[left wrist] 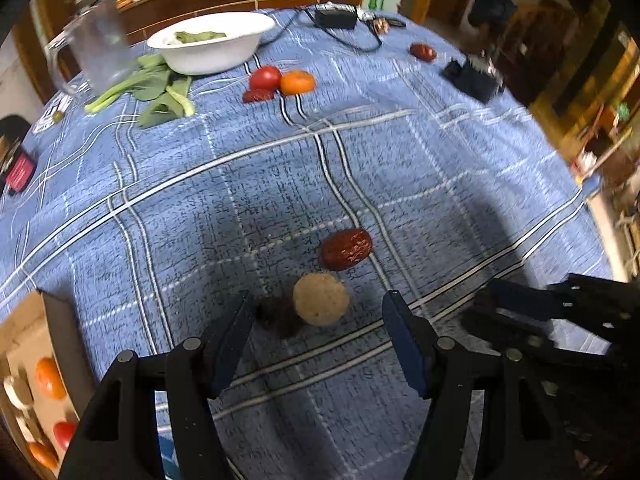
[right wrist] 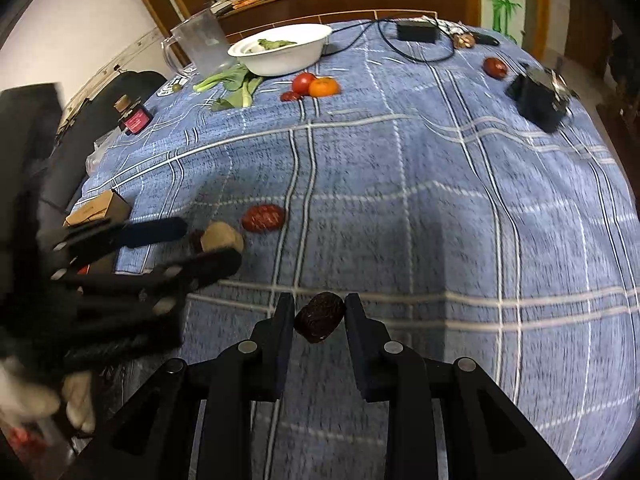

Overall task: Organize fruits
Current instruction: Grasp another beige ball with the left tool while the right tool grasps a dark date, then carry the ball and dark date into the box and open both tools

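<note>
Fruits are split between grippers: a dark dried date is pinched in the right gripper, while a round tan fruit lies on the surface just ahead between the spread left gripper fingers

A date lies just behind a round fruit; the bowl sits far behind.

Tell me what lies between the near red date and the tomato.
Only bare blue checked cloth between the date and the tomato, seen in both wrist views.
</note>
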`<move>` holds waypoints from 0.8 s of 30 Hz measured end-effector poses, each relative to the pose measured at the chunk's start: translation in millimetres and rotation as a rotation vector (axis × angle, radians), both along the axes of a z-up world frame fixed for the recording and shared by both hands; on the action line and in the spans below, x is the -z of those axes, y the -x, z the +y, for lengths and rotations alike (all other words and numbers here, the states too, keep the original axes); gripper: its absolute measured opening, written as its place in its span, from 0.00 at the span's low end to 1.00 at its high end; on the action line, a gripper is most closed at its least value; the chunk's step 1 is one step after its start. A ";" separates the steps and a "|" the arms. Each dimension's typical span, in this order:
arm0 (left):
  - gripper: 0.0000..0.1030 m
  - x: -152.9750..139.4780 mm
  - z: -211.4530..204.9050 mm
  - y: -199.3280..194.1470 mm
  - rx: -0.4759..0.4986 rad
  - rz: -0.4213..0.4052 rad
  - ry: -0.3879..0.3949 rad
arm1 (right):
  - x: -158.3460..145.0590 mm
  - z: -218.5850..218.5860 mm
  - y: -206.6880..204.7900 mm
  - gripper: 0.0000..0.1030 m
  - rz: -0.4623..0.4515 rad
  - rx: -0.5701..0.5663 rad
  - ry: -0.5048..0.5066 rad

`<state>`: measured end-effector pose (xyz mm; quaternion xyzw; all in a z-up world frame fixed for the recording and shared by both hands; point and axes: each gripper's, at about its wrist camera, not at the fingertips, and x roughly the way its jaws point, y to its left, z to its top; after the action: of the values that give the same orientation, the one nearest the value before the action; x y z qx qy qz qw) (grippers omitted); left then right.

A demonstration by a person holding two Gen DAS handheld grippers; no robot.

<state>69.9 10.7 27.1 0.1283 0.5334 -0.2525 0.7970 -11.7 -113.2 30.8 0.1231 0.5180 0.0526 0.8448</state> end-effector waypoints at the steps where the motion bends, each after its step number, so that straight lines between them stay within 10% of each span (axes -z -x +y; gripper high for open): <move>1: 0.57 1.6 -1.8 0.1 0.008 -0.016 -0.024 | 0.1 -1.0 2.0 0.26 0.001 0.002 -0.001; 10: 0.27 -10.9 28.1 -0.6 -0.102 -0.001 0.078 | -7.7 -0.6 21.8 0.27 -0.010 0.012 -0.004; 24: 0.28 -60.3 136.3 65.1 -0.343 -0.033 0.226 | -31.6 63.2 26.8 0.27 -0.041 -0.130 -0.043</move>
<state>4.8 147.0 87.4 -0.0504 0.5027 -0.1692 0.8462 -38.5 -50.0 62.4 0.1061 0.5064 0.1211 0.8471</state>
